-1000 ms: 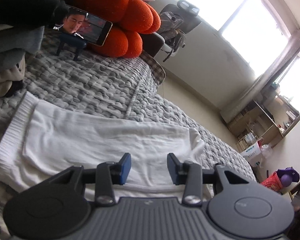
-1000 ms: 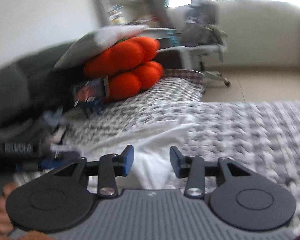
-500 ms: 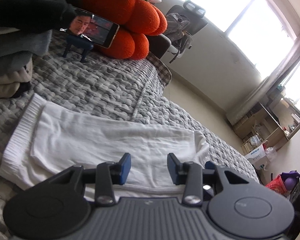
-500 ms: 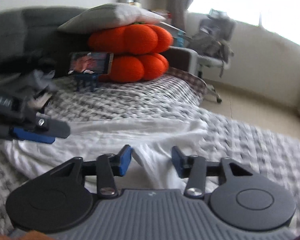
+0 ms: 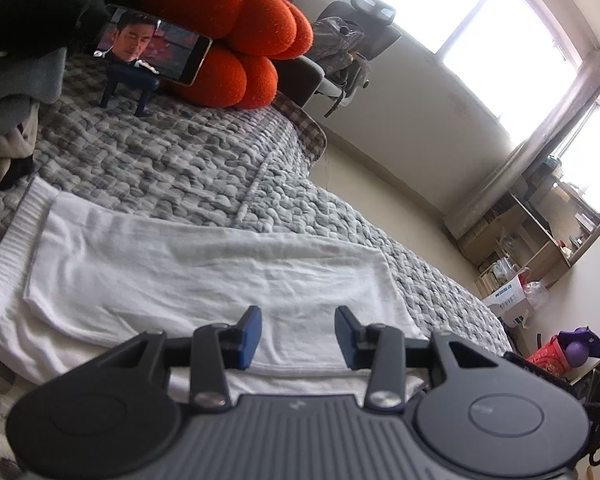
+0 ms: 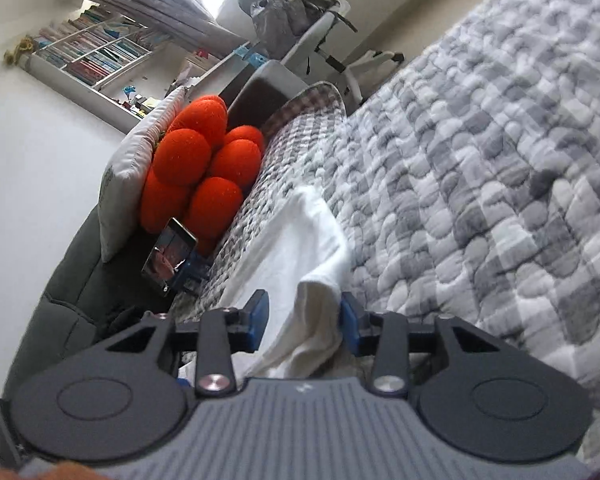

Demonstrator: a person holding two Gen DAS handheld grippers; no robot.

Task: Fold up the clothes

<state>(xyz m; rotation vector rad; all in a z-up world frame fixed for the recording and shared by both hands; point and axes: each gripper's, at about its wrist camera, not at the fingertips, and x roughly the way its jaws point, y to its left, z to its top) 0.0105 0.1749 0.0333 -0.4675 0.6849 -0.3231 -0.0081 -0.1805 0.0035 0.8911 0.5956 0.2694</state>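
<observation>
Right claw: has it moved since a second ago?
Yes. The right claw rolled: the orange cushion now looks tilted. Its jaws just opened, white garment between them.

White garment (image 5: 204, 280): soft matt cloth, faintly creased, ribbed knit band at one end. Bedspread (image 5: 172, 168): grey quilted fabric, pebbled, rough-looking. Orange cushion (image 6: 204, 168): fuzzy plush. Pillow (image 6: 136, 160): smooth pale cloth. Phone (image 5: 152, 44): glossy screen on blue plastic stand. Gripper bodies were matt dark plastic, ribbed, with shiny metal screws; pads (image 5: 249, 338) blue, smooth.
</observation>
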